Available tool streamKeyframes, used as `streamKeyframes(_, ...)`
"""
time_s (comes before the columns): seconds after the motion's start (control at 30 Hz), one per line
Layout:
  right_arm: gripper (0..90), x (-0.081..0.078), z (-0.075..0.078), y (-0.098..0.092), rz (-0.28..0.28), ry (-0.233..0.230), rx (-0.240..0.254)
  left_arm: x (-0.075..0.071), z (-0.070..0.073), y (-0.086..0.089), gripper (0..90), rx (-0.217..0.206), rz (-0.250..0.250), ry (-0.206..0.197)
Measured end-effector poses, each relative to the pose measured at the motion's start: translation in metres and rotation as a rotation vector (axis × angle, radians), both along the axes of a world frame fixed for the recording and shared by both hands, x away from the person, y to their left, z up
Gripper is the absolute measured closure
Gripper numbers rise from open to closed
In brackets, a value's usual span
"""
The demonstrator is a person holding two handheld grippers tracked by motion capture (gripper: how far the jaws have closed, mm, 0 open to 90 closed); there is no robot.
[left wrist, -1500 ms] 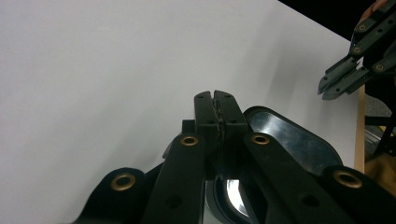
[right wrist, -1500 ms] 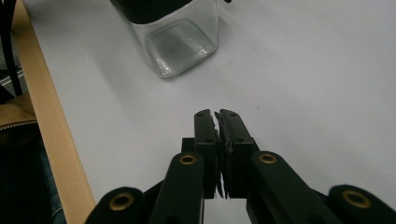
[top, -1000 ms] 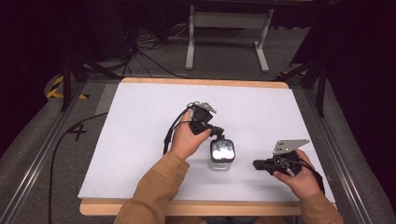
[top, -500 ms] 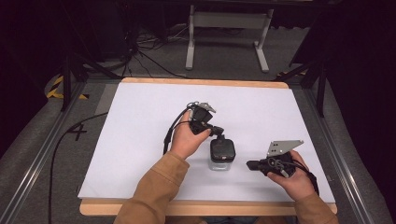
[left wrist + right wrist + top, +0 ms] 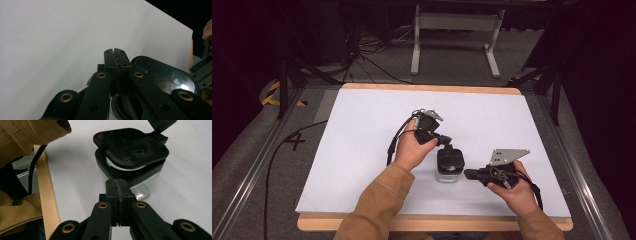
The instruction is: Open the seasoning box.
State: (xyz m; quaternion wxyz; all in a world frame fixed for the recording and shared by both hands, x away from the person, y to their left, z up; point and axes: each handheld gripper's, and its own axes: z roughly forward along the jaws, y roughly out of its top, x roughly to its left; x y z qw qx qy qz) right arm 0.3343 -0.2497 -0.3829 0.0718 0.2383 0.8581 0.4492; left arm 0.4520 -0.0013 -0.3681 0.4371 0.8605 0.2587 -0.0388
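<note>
I have a small clear plastic container with a black hinged lid [image 5: 448, 164] standing on the white table sheet [image 5: 362, 130], near the front edge and between my two hands, so each tool can reach it without stretching. My left gripper [image 5: 443, 141] comes in from behind and to the left, and its tip sits right at the rear of the lid; in the left gripper view its jaws are pressed together with nothing between them, and the glossy lid lies just beside and below them. I judge that I hold it there to push or steady the lid with the closed tip, not to pinch it. In the right gripper view the lid is tilted, raised along one side with a gap over the clear body, so it is not seated flat. My right gripper [image 5: 468, 174] lies low and level, pointing at the container's side from the right, close but apart from it, jaws likewise closed on nothing. I judge it is waiting to brace or press next.
</note>
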Motion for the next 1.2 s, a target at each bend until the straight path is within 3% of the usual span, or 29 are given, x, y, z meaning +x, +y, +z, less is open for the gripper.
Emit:
streamKeyframes(0.2,90.0,0.002,-0.003,0.005,-0.009,-0.009,0.026,-0.001,0.000,0.000,89.8,0.007,-0.001,-0.008)
streamKeyframes(0.37,90.0,0.003,-0.002,0.006,-0.021,-0.019,0.034,-0.007,0.004,0.002,87.8,0.015,0.009,-0.037)
streamKeyframes(0.57,90.0,0.005,0.001,0.006,-0.016,-0.031,0.043,-0.022,0.022,0.014,88.1,-0.017,-0.001,-0.070)
streamKeyframes(0.63,90.0,0.006,0.004,0.005,-0.019,-0.039,0.053,-0.036,0.035,0.026,88.5,-0.024,-0.022,-0.094)
streamKeyframes(0.77,90.0,0.009,0.008,0.004,-0.029,-0.050,0.071,-0.047,0.043,0.034,87.1,-0.023,-0.080,-0.099)
streamKeyframes(0.83,90.0,0.011,0.011,0.004,-0.033,-0.051,0.086,-0.060,0.049,0.039,87.8,0.000,-0.120,-0.094)
streamKeyframes(1.0,90.0,0.015,0.016,0.006,-0.040,-0.059,0.114,-0.075,0.049,0.039,87.0,0.053,-0.214,-0.053)
streamKeyframes(1.2,90.0,0.020,0.018,0.009,-0.048,-0.061,0.130,-0.077,0.038,0.034,87.0,0.104,-0.214,-0.038)
